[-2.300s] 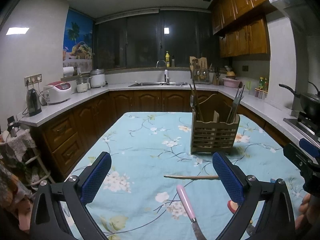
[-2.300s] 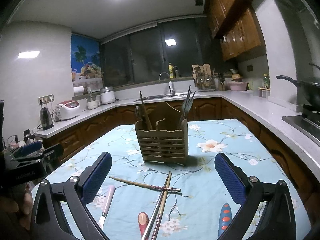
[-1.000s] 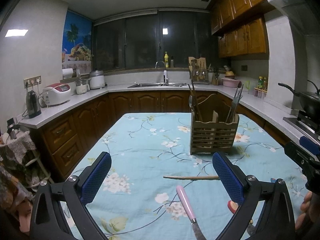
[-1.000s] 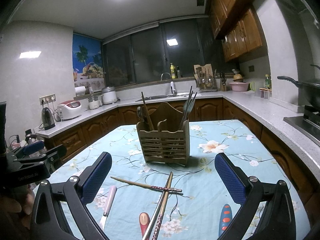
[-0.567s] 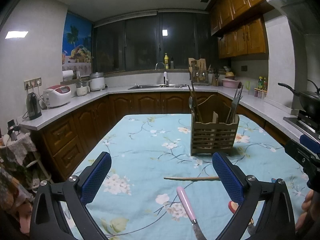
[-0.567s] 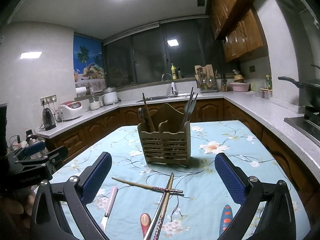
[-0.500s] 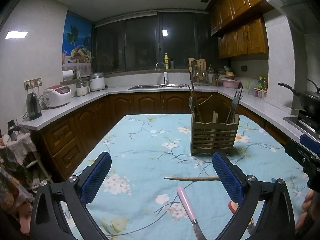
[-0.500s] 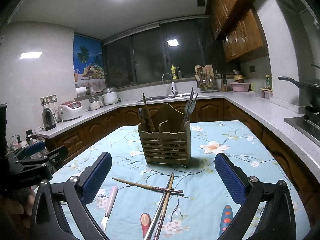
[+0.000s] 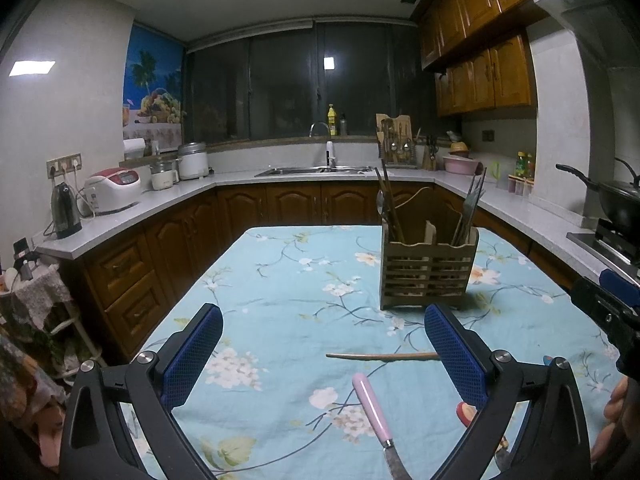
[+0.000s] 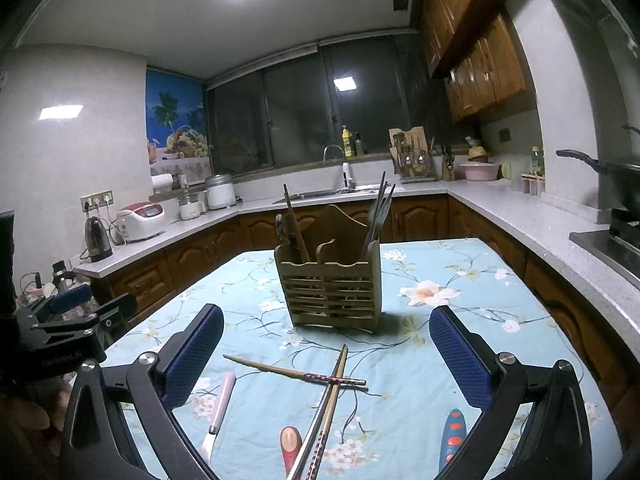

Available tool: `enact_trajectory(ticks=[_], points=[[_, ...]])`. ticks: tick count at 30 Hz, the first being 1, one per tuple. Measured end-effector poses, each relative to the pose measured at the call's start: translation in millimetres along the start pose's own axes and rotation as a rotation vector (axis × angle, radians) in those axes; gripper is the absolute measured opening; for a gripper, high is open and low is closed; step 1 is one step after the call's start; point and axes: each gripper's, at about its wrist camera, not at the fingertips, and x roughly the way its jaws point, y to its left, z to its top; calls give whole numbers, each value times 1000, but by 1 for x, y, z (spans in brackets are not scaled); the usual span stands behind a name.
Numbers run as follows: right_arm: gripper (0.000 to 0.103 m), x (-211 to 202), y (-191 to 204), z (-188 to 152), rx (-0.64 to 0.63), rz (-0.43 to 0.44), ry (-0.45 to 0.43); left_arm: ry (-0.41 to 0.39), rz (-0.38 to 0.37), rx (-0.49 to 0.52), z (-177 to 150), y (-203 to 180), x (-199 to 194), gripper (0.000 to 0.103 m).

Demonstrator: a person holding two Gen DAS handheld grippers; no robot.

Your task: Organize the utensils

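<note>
**Grippers hovering over loose utensils on a kitchen table**

The left gripper (image 9: 322, 344) and right gripper (image 10: 326, 344) are hanging above the flowered tablecloth (image 10: 460, 356), both with jaws spread wide and gripping nothing. Open cloth is stretching to the left edge; brown cabinets (image 9: 132, 272) are ringing the table on three sides. A slatted wooden holder (image 10: 334, 288) is standing upright mid-table, carrying a spoon and sticks in its left compartment and dark chopsticks in its right. In front of it, crossed chopsticks (image 10: 320, 380) are lying loose, a pink-handled knife (image 10: 220, 404) resting to their left, a red-handled piece (image 10: 290, 446) and a blue-handled piece (image 10: 452, 432) nearer the camera.
</note>
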Motion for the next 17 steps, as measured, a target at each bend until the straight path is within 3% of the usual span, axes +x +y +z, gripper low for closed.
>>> enact_trajectory(ticks=[17], points=[[103, 7, 0, 1, 17, 1, 16, 11, -24, -17, 5, -3, 11, 102]])
